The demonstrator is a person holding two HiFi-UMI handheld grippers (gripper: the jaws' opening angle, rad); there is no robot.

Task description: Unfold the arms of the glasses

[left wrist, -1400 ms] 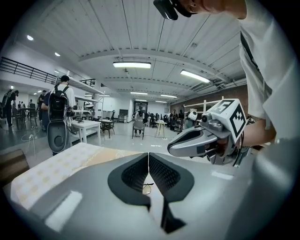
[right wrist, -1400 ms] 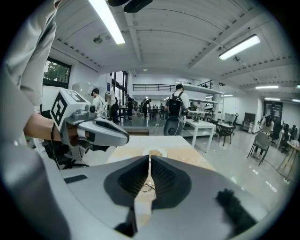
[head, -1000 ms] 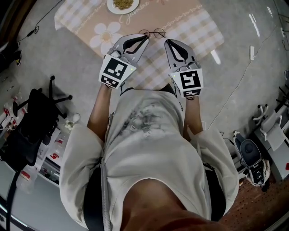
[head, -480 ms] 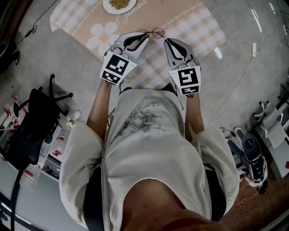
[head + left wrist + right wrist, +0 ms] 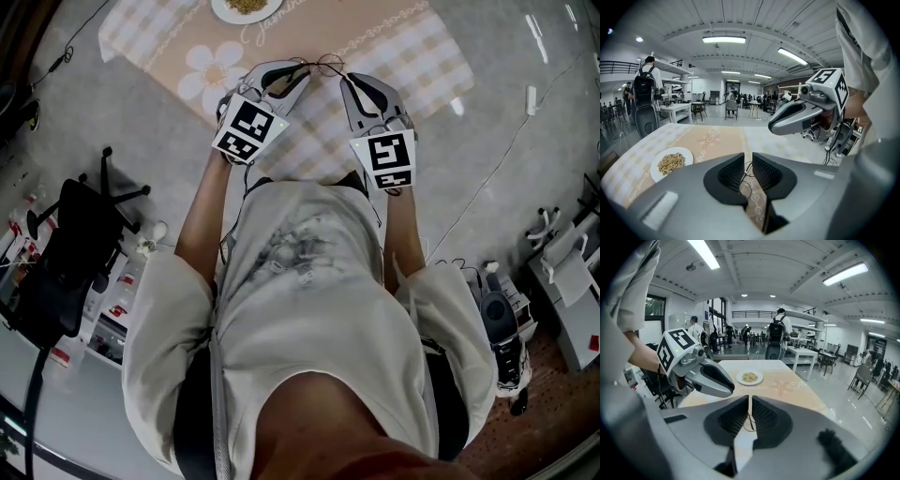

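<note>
**Glasses between my tips, left jaws spread**

My left hand-held gripper (image 5: 748,160) has just been opening. Its jaws stand spread, with thin wire of the glasses (image 5: 320,64) in the gap but not pressed. My right hand-held gripper (image 5: 749,401) is pressed together, pinching the frame's wire as I read it. The glasses sit at 12 o'clock between both tips, over the table (image 5: 417,56). The plate (image 5: 246,7) lies beyond at 11 o'clock, cut off by the top edge.

Held on one side only, the light frame could swing or slip out. A hard re-grip could bend the wire.

I cannot make out whether either arm is unfolded, whether the frame touches the table, or which part each jaw meets.
</note>
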